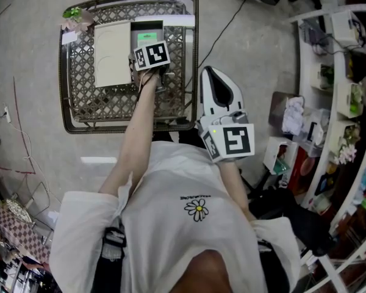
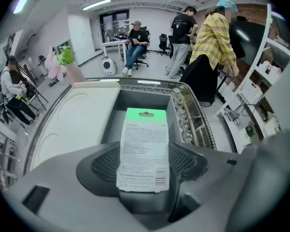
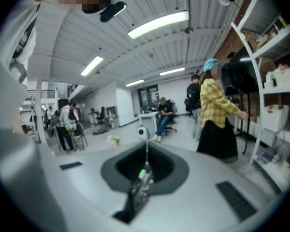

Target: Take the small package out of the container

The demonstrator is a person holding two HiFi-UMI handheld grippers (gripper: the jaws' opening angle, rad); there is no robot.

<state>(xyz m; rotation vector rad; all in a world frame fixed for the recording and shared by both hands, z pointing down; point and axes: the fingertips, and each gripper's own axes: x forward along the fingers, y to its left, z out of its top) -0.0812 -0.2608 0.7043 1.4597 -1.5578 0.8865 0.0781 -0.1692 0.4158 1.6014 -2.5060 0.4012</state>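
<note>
The small package (image 2: pixel 144 149), white with a green top strip, stands upright between the jaws of my left gripper (image 2: pixel 144 166), which is shut on its lower part. In the head view, the left gripper (image 1: pixel 149 45) holds the package (image 1: pixel 147 39) just over the open grey container (image 1: pixel 147 24). The container (image 2: pixel 145 99) sits on a wicker-topped table (image 1: pixel 85 96). Its white lid (image 1: pixel 112 54) lies beside it on the left. My right gripper (image 1: pixel 212 73) is off the table near the person's body, jaws shut with nothing in them; its own view faces the room.
A pink and green ornament (image 1: pixel 76 18) sits at the table's far left corner. Shelving (image 1: pixel 341 72) full of goods stands to the right. A black cable (image 1: pixel 232 17) runs over the floor. Several people (image 2: pixel 212 37) stand or sit in the room beyond.
</note>
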